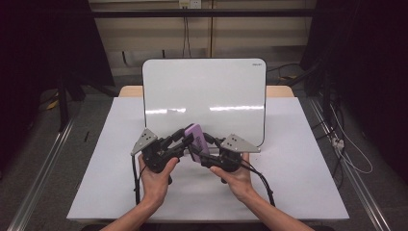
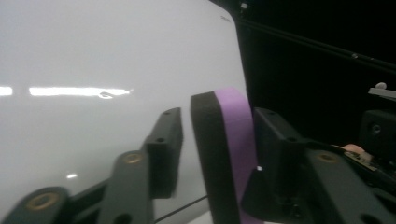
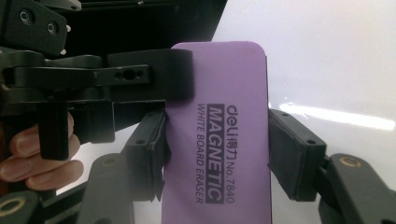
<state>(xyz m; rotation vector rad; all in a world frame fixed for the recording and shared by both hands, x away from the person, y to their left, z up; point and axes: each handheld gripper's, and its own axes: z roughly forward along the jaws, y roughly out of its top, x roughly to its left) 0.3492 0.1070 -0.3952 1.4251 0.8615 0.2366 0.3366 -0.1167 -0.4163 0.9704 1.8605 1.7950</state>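
The step in hand looked like a handover of the purple whiteboard eraser (image 1: 197, 136), held up in mid-air between the two tools just in front of the whiteboard's (image 1: 204, 86) lower edge. The left tool (image 1: 179, 142) reached in from the left; in its own view its jaws stood apart, one jaw against the eraser's purple face and the other clear of the dark felt side. The right tool (image 3: 215, 154) was clamped on the eraser's two long edges, label facing its camera. The next move, as I judged it, called for one tool to take a firm hold before the other let go, lest the eraser drop. The whiteboard stood propped upright on a white desk (image 1: 298, 183), its surface wiped clean. Grey floor and dark frames surrounded the desk.
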